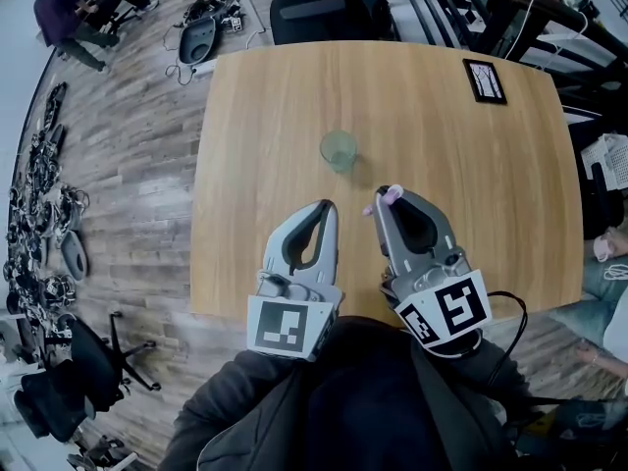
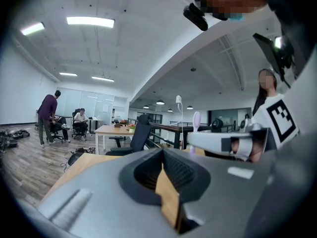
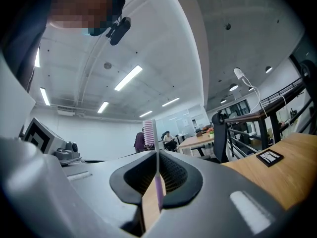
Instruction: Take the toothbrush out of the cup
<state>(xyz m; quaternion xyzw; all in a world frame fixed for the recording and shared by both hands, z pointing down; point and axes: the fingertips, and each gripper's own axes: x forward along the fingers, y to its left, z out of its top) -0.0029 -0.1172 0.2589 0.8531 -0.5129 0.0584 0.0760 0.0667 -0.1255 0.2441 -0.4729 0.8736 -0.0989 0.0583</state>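
A clear empty cup stands upright near the middle of the wooden table. My right gripper hangs over the table's near part, short of the cup, shut on a pink toothbrush. In the right gripper view the toothbrush stands upright between the jaws of the right gripper, bristle head above them. The left gripper is beside it on the left, jaws together and holding nothing. The left gripper view shows the left gripper shut, with the toothbrush head to its right.
A black-framed marker card lies at the table's far right. A dark office chair stands behind the far edge. Cables and chair parts litter the wooden floor at left, where a person sits far off.
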